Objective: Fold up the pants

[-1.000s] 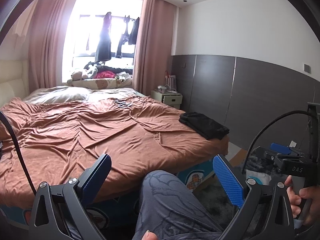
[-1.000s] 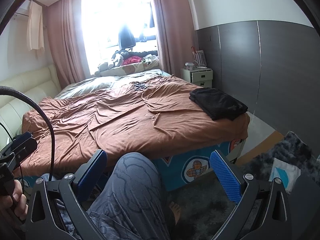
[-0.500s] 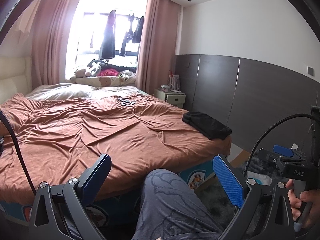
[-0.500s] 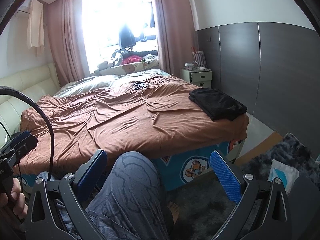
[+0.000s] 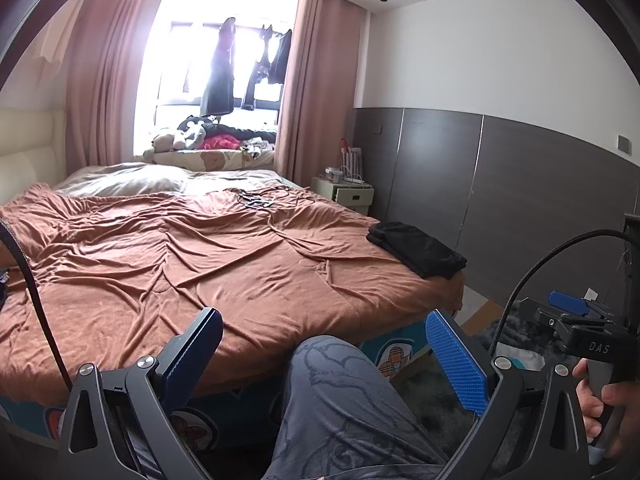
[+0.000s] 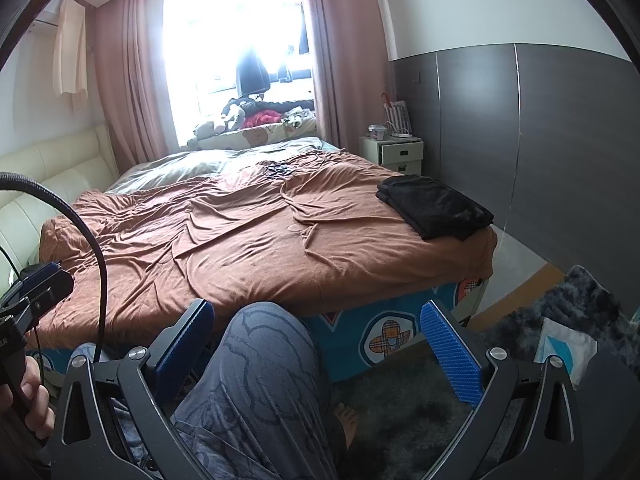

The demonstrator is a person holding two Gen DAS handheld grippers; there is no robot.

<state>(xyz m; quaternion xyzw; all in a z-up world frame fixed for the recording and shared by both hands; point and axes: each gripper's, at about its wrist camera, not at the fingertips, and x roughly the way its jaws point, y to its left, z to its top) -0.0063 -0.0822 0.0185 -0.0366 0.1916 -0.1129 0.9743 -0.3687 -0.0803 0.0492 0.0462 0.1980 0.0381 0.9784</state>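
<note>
hovering with jaws apart, both grippers, left [image 5: 324,356] and right [image 6: 316,350], sit far from the pants [image 6: 434,206]; a reach risks bunching the bedspread [image 6: 248,240].

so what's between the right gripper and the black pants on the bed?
In the right wrist view, between the right gripper and the folded black pants: the person's knee, then bare rumpled brown bedspread. Nothing else.
</note>
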